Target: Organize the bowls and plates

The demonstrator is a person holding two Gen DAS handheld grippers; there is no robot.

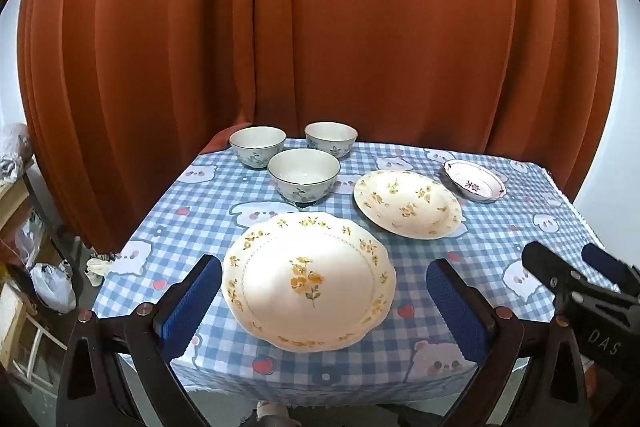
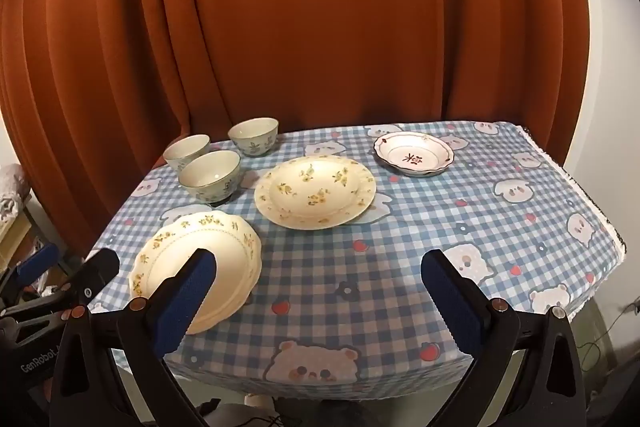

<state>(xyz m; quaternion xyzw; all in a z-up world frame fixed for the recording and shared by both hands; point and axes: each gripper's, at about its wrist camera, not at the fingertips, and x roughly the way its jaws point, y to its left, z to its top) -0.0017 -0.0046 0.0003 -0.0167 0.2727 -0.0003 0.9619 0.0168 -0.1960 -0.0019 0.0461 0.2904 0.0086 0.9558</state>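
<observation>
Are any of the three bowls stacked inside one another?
No, the three bowls each stand separately on the tablecloth.

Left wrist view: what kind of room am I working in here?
Probably a home dining corner: a table under a blue checked bear-print cloth, set with bowls and floral plates, an orange curtain behind it, household clutter left.

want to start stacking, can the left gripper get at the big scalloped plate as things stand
Probably yes. The left gripper is open, its jaws either side of the scalloped plate, which lies alone at the tablecloth's near edge. The bowls sit behind it, clear of the approach.
</observation>
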